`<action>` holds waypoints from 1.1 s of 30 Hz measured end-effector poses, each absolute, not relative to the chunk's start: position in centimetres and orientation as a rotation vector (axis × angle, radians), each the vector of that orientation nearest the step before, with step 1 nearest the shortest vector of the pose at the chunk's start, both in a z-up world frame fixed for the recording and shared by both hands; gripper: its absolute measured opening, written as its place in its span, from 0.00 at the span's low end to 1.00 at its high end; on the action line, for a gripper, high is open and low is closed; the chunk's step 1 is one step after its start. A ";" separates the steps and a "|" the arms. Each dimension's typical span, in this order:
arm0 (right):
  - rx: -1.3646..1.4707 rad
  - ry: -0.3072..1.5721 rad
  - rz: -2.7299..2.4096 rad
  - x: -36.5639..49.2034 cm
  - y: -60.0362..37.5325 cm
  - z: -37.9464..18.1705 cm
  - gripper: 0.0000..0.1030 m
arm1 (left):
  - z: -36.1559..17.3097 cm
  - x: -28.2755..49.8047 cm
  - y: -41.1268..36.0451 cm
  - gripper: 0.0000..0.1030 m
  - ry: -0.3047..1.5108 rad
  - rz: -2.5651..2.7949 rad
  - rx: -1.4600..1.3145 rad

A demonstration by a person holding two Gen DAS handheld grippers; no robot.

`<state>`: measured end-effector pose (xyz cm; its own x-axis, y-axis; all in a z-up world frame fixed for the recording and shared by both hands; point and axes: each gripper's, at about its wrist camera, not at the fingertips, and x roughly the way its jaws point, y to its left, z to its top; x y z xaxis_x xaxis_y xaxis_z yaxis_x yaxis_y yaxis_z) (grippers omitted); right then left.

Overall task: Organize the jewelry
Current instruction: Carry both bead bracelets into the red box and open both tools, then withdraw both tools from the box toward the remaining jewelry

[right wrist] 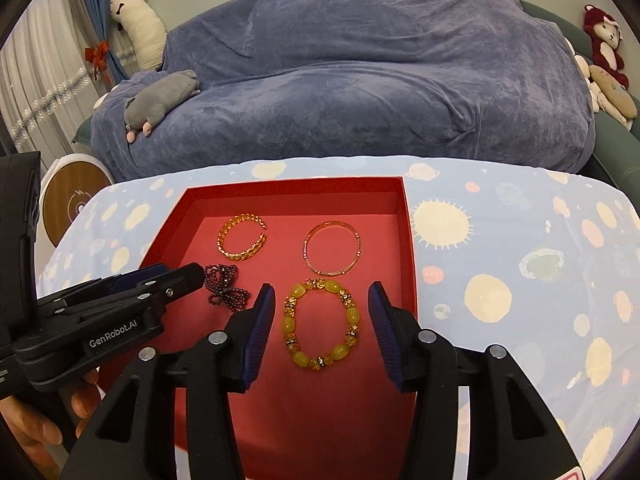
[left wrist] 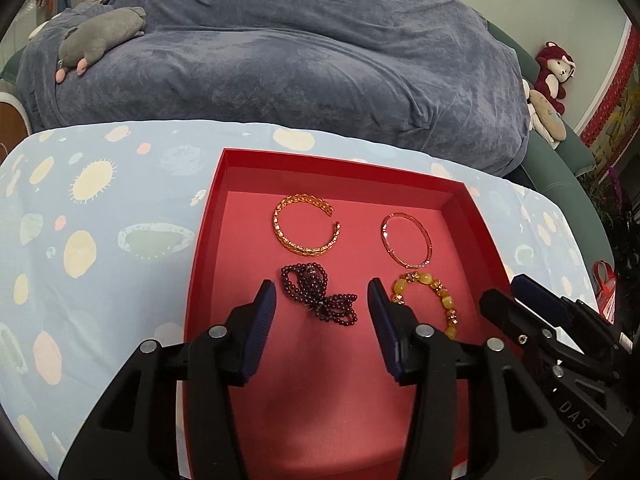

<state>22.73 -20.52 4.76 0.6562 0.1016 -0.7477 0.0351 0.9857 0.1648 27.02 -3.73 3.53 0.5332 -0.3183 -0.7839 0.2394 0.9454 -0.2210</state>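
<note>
An open red box [left wrist: 340, 168] lies on the table with four bracelets inside. At its far side are a gold open cuff [left wrist: 308, 250] and a thin rose-gold bangle [left wrist: 408, 265]. My left gripper [left wrist: 322, 292] hangs open just above a bunched dark purple bead bracelet [left wrist: 316, 300], its pads on either side and not touching it. My right gripper [right wrist: 322, 292] is open around a yellow bead bracelet [right wrist: 288, 324] lying flat, also without contact. Each gripper shows in the other's view: the right gripper [left wrist: 506, 290] and the left gripper [right wrist: 180, 272].
The box sits on a pale blue patterned tablecloth [left wrist: 100, 220]. Behind the table is a sofa under a blue-grey blanket [left wrist: 280, 60] with a grey plush toy [left wrist: 100, 40]. A person's hand [right wrist: 36, 428] holds the left gripper. A round white-and-wood device [right wrist: 72, 204] stands at the left.
</note>
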 end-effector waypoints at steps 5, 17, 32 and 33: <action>0.189 0.815 0.026 19.4 -20.6 7.1 0.51 | 5.0 24.0 -2.5 0.44 0.926 -0.319 -0.070; 0.233 0.837 -0.014 9.5 -20.5 7.9 0.52 | 6.2 14.6 1.4 0.49 0.913 -0.287 -0.063; 0.242 0.979 -0.070 -0.5 -19.2 2.0 0.52 | 1.0 5.8 5.8 0.55 0.985 -0.169 -0.097; 0.238 0.981 -0.071 -0.8 -19.2 1.7 0.52 | 0.8 5.6 6.0 0.55 0.984 -0.164 -0.097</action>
<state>-0.78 -19.17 1.71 0.5565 0.0474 -0.8295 0.1671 0.9716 0.1676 5.64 5.96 0.75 0.5425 -0.1818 -0.8202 0.0937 0.9833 -0.1560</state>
